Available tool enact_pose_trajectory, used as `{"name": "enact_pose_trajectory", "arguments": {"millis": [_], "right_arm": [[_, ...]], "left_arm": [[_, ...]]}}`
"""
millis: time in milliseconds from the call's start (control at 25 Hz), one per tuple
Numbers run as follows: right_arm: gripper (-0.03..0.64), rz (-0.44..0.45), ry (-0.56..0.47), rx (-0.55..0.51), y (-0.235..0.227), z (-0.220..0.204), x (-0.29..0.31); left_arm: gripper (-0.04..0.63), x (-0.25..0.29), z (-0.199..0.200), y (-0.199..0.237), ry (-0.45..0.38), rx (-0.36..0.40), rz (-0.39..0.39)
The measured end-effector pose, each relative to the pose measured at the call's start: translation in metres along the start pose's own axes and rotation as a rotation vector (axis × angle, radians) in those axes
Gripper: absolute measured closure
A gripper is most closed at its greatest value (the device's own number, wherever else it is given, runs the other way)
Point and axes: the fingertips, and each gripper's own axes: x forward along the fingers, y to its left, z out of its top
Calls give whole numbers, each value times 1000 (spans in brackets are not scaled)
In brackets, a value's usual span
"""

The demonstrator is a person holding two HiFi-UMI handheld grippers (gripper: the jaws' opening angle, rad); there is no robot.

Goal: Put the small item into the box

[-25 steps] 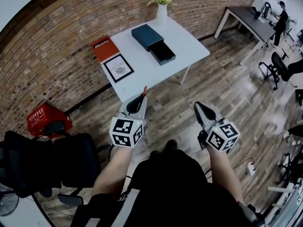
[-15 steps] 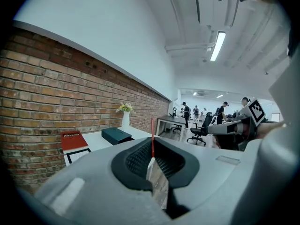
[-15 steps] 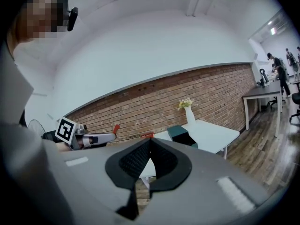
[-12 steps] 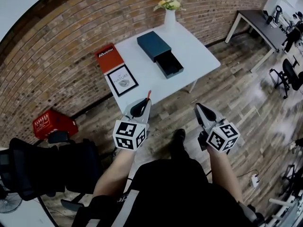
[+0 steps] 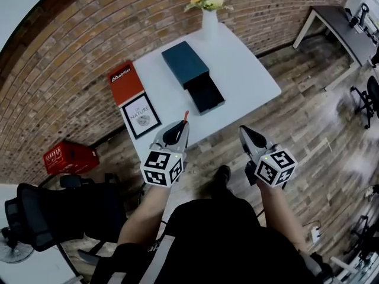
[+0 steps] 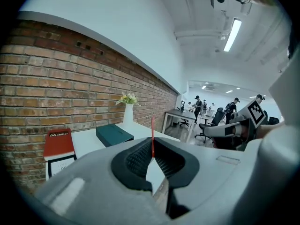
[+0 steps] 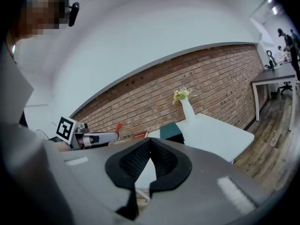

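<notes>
A dark teal box (image 5: 186, 64) lies on the white table (image 5: 249, 70), its black drawer (image 5: 205, 93) pulled out toward me. My left gripper (image 5: 180, 128) hovers over the table's near edge, shut on a thin red item (image 5: 185, 117) that sticks out past the fingertips. In the left gripper view the red item (image 6: 152, 134) stands upright between the closed pads, with the box (image 6: 114, 135) ahead. My right gripper (image 5: 247, 136) hangs over the floor beside the table, shut with nothing in it. In the right gripper view its pads (image 7: 161, 157) meet, with the box (image 7: 172, 130) beyond.
A red book (image 5: 125, 78) and a framed picture (image 5: 141, 115) lie at the table's left end. A white vase (image 5: 208, 21) of flowers stands at the far edge by the brick wall. A red crate (image 5: 68, 157) and a black chair (image 5: 53, 218) stand at left.
The view has moved closer to the table, which now sits nearer both grippers. Both grippers stay shut, the left still holding the red item.
</notes>
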Motion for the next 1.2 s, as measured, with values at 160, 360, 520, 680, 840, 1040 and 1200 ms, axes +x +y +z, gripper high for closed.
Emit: {"name": "enact_pose_trajectory", "arguments": {"millis": [160, 360, 520, 680, 840, 1040, 1200], "right_arm": [[617, 58, 9, 2, -22, 17, 21], [617, 95, 22, -4, -48, 33, 40], [617, 110, 28, 6, -55, 39, 59], [617, 122, 54, -7, -50, 40, 83], [617, 133, 82, -34, -35, 43, 107], [617, 110, 86, -72, -22, 54, 130], [617, 85, 82, -85, -12, 53, 141]], "left_arm": [[575, 39, 10, -2, 12, -21, 24], [575, 63, 23, -4, 12, -22, 45], [575, 66, 26, 10, 17, -33, 69], [575, 67, 28, 30, 8, -49, 75], [575, 64, 28, 55, -7, -78, 79], [575, 64, 33, 76, -19, -80, 42], [575, 66, 31, 88, -16, -73, 10]]}}
